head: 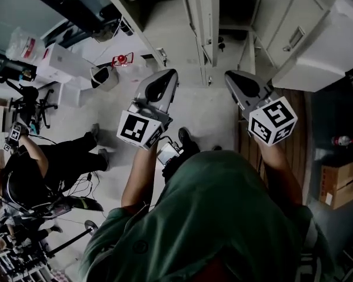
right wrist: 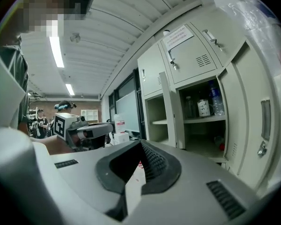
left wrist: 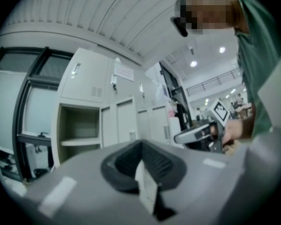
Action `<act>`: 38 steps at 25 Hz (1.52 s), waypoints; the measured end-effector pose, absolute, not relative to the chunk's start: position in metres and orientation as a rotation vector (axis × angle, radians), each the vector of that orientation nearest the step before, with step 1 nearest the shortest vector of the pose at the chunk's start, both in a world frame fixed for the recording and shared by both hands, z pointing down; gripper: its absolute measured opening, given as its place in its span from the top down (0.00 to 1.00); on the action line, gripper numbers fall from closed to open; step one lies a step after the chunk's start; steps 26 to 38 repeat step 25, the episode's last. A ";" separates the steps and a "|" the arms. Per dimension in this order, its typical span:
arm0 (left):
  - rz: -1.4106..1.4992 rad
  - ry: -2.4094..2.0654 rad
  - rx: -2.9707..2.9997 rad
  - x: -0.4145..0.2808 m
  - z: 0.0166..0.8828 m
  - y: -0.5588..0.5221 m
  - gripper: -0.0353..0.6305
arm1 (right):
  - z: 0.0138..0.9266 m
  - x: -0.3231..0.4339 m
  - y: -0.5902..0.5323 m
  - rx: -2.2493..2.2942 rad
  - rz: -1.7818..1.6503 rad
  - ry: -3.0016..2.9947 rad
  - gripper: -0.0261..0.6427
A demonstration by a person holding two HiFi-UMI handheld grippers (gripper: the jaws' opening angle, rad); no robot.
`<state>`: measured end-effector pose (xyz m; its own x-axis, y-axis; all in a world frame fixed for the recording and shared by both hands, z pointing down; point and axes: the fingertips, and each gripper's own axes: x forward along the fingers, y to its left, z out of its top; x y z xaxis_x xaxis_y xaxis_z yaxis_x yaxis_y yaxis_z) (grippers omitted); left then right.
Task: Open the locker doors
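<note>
The left gripper [head: 165, 78] and the right gripper [head: 234, 80] were held up side by side in front of the person in the green shirt [head: 223, 216]. In the head view both pointed toward 12 o'clock. The tall cream metal lockers [head: 282, 22] stood from 12 to 2 o'clock, near the gripper tips but not touching them. One thin cream locker door [head: 207, 16] at 12 o'clock stood open, seen on its edge. In the right gripper view, the open locker space [right wrist: 201, 125] sat at 3 o'clock, and clear plastic bottles [right wrist: 215, 97] stood on its shelf. In the left gripper view, another open locker space with a shelf [left wrist: 77, 130] showed at 9 o'clock, with shut cream doors [left wrist: 124, 121] just beside it. The left gripper's dark ridged fingers [left wrist: 154, 161] were pressed together at the tips and held nothing. The right gripper's dark fingers [right wrist: 152, 163] were pressed together the same way and held nothing. A person in black clothes [head: 53, 157] sat on the floor at 9 o'clock in the head view, well apart from the lockers.
</note>
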<state>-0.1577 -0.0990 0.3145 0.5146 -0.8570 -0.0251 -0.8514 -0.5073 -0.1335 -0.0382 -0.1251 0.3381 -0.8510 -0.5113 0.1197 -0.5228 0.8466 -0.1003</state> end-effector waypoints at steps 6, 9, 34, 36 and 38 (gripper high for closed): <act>-0.041 1.471 -2.619 -0.158 0.336 -0.094 0.96 | 0.364 -0.035 -0.114 0.744 0.218 -2.931 0.96; -0.033 1.443 -2.640 -0.149 0.341 -0.090 0.96 | 0.371 -0.025 -0.109 0.731 0.256 -2.915 0.96; -0.125 1.404 -2.693 -0.127 0.343 -0.085 0.96 | 0.364 0.004 -0.107 0.757 0.296 -2.878 0.96; -0.125 1.404 -2.693 -0.127 0.343 -0.085 0.96 | 0.364 0.004 -0.107 0.757 0.296 -2.878 0.96; -0.125 1.404 -2.693 -0.127 0.343 -0.085 0.96 | 0.364 0.004 -0.107 0.757 0.296 -2.878 0.96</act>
